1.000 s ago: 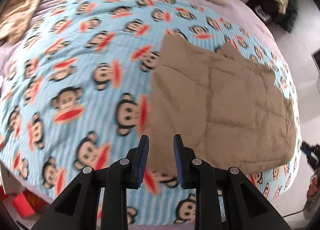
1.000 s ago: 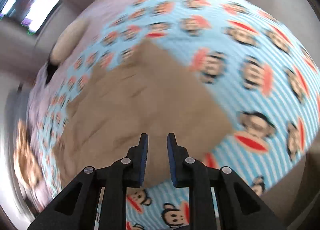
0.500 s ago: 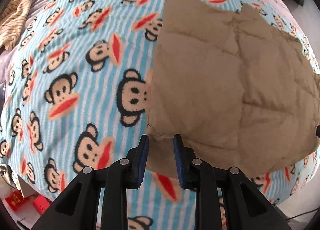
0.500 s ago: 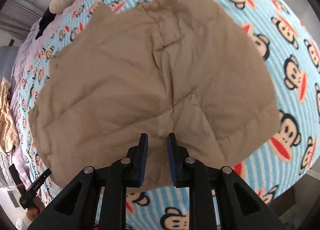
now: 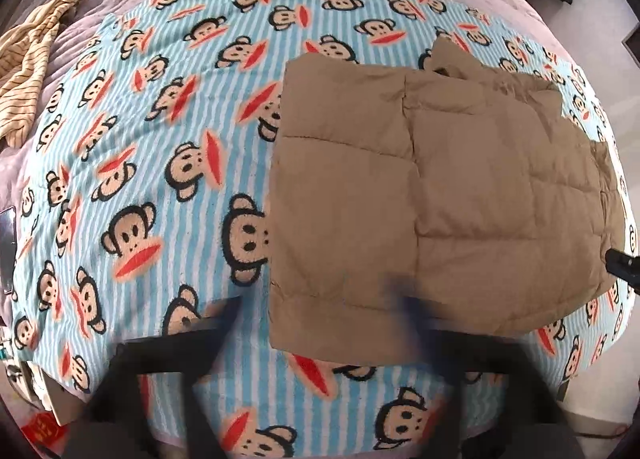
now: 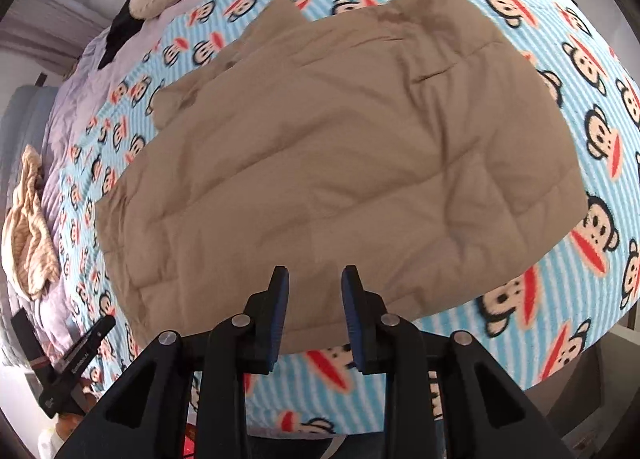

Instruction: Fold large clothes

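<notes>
Bed blanket (image 5: 168, 147) carries tan jacket (image 5: 440, 195); left claw (image 5: 320, 323) just sprang wide, right claw (image 6: 314, 315) parting slightly, both empty above jacket's near hem. Next: grip hem, fold.

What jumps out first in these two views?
The blue striped monkey-print blanket covering the bed, loud and busy. On it, toward the near edge, lies a tan quilted jacket, folded into a rough rectangle. Both tools hang over its near hem, empty: the left tool blurred and wide open, the right tool partly open.
</notes>
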